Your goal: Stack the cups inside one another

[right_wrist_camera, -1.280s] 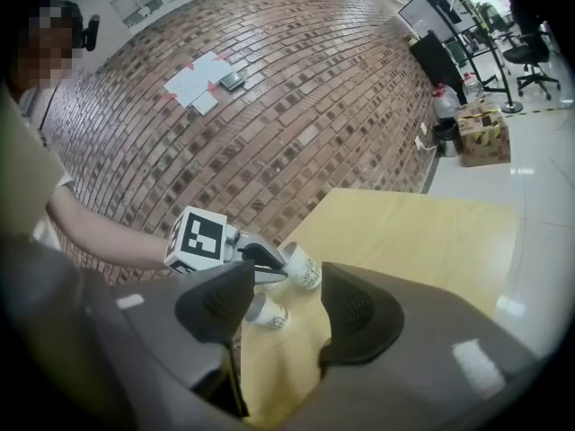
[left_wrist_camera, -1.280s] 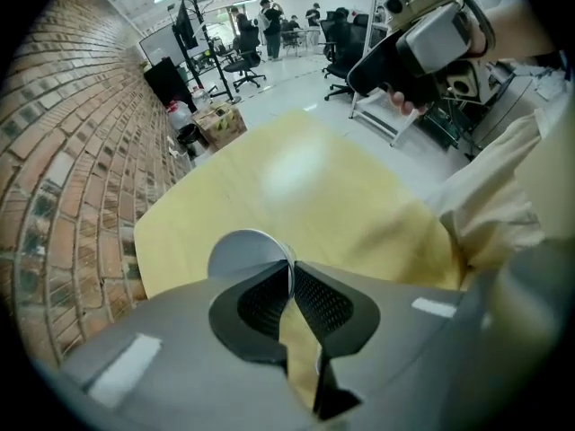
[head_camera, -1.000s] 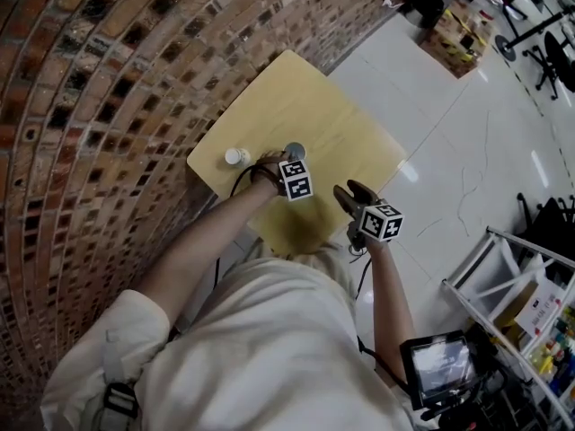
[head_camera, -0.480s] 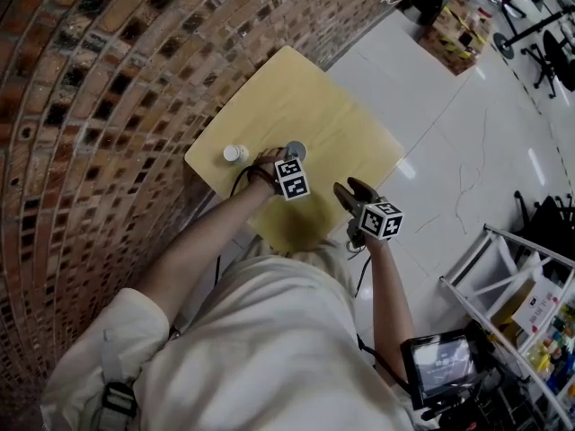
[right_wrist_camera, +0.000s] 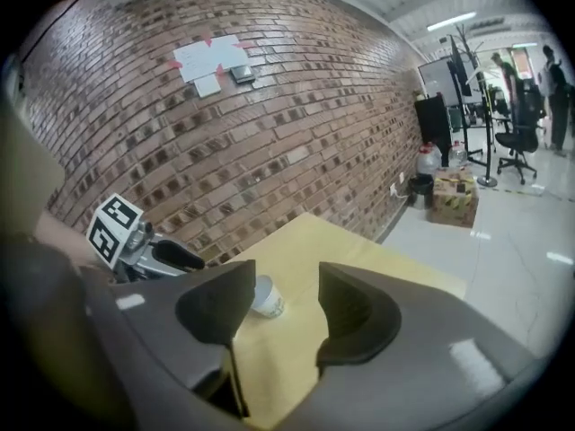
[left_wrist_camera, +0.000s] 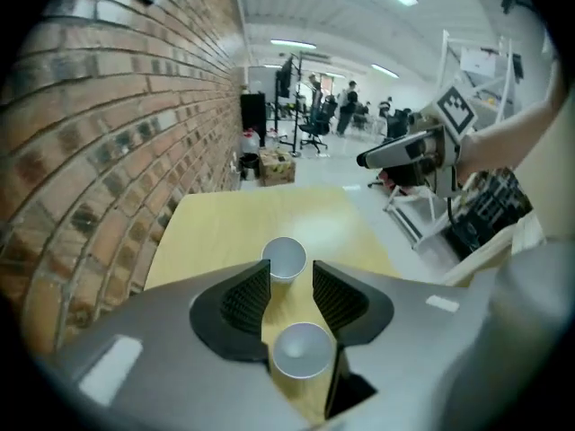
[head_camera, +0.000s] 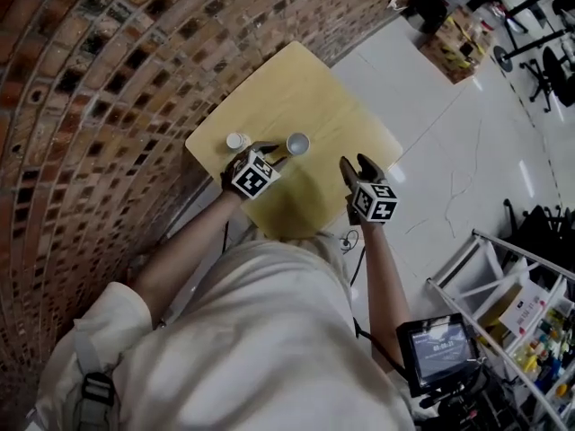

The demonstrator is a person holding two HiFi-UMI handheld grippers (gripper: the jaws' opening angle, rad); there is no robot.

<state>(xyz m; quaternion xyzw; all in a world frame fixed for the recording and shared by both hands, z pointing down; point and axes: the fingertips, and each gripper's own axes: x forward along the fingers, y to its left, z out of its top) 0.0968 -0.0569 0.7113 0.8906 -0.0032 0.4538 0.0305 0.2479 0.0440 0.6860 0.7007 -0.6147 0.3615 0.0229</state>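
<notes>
Two small pale cups stand upright and apart on the yellow table (head_camera: 305, 97): one (head_camera: 237, 140) near the brick wall, the other (head_camera: 297, 144) to its right. My left gripper (head_camera: 267, 153) hovers above the table between them. Its jaws have just been opening and hold nothing. In the left gripper view both cups, a near one (left_wrist_camera: 301, 350) and a farther one (left_wrist_camera: 287, 260), show through the gap of the left gripper (left_wrist_camera: 290, 281). My right gripper (head_camera: 357, 164) stands open over the table's right edge. In the right gripper view one cup (right_wrist_camera: 266, 296) shows beyond the empty right gripper (right_wrist_camera: 286, 299).
A brick wall (head_camera: 108, 79) runs along the table's left side. White tiled floor (head_camera: 449, 151) lies to the right, with cardboard boxes (head_camera: 456, 32) and office chairs at the far end. A metal rack (head_camera: 512, 285) stands at lower right.
My left gripper was shut at the right-hand cup; it has opened, let go, risen and swung left. The right gripper has drifted a little towards the table.
</notes>
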